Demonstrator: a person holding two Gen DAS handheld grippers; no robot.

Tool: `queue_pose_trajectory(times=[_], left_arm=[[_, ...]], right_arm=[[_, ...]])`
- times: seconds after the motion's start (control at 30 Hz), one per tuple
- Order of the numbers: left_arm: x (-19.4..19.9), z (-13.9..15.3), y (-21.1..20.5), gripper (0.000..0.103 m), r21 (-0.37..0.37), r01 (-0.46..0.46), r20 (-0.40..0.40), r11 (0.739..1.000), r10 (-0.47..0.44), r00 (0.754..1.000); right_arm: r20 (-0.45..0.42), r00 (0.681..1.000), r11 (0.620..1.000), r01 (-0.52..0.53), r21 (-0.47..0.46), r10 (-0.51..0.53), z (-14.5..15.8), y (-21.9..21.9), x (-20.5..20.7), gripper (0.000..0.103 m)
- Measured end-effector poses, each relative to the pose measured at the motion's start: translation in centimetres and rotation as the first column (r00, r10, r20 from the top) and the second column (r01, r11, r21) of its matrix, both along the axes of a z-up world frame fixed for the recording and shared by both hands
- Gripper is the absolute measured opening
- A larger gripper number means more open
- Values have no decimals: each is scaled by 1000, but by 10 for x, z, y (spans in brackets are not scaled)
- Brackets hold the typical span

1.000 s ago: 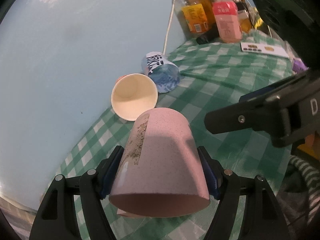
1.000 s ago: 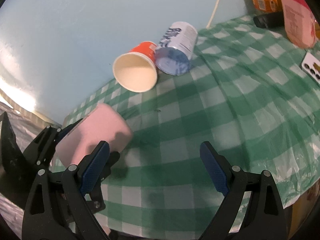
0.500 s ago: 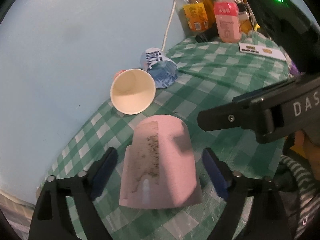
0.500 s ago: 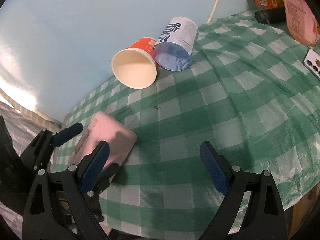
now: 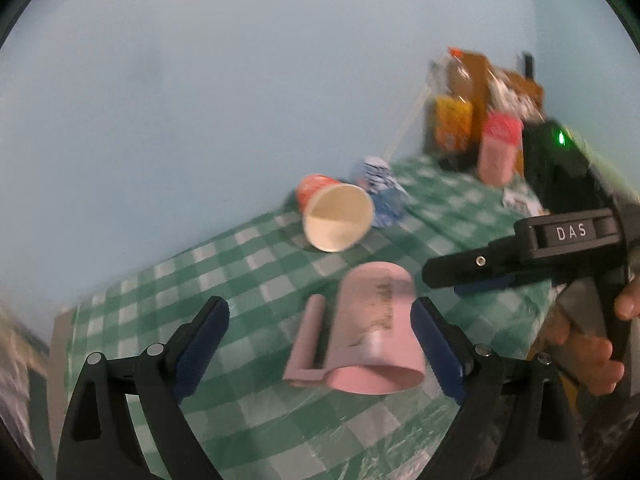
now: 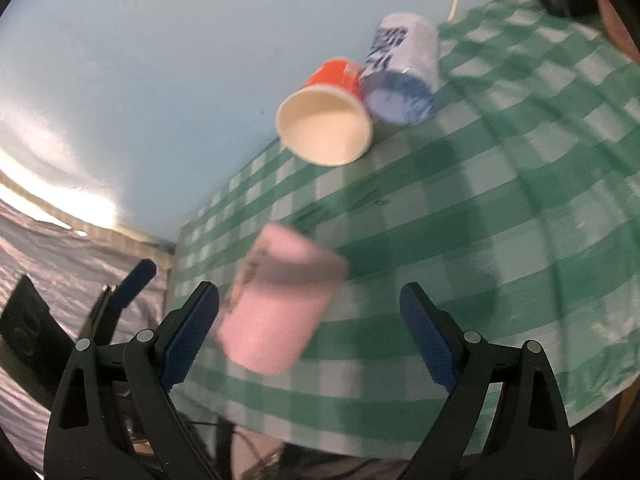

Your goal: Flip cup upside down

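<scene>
My left gripper (image 5: 320,344) has its jaws wide, holding nothing. The pink mug (image 5: 372,328) sits mouth-down on the checked surface (image 5: 248,276) between them, handle to the left. It looks rigid, light and smooth; I'd grip across the body, not the handle. My right gripper (image 6: 310,336) is also wide and empty.

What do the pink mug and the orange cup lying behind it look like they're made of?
Pink mug: looks like matte, opaque plastic or a fibre composite, with dull even colour, a thick rim, a moulded slab handle and dark speckling down one side; ceramic can't be ruled out through the blur.
Orange cup: probably paper, with a thin rolled lip, a plain cream inside and a printed orange outside.
</scene>
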State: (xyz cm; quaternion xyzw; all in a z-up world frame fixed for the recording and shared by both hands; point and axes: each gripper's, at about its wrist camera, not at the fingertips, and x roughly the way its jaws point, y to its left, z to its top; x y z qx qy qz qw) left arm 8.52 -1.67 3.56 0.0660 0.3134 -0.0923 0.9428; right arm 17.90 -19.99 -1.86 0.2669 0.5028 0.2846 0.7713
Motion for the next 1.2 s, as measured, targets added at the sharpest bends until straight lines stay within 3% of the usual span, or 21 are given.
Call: queue_pose_trajectory(times=[0.17,0.43,0.57,0.83,0.97,1.2], left_arm=[[-5,-9,35,94,-128,-77,-46,989,71,996],[-23,-36,67,94,-245,-165,-59,955,155,986],[-29,-41,70,94,-244,-196,-45,950,190,981],[-33,-44,58,94,-192,-179,-5,965,181,983],[-34,-45,52,94,-168,-167,4,972,170,985],[-33,-47,50,94,-161,-167,7,973,170,985]], right_arm=[[-70,997,999,-29,25,30,-7,19,11,91],[-143,990,999,5,-41,-11,-21,37,26,91],[-172,984,998,39,-50,-48,-27,40,33,91],[-195,980,998,43,-46,-51,-34,48,38,90],[-198,979,998,51,-24,-55,-37,44,39,79],[-119,993,1000,22,-12,-24,-33,42,33,78]])
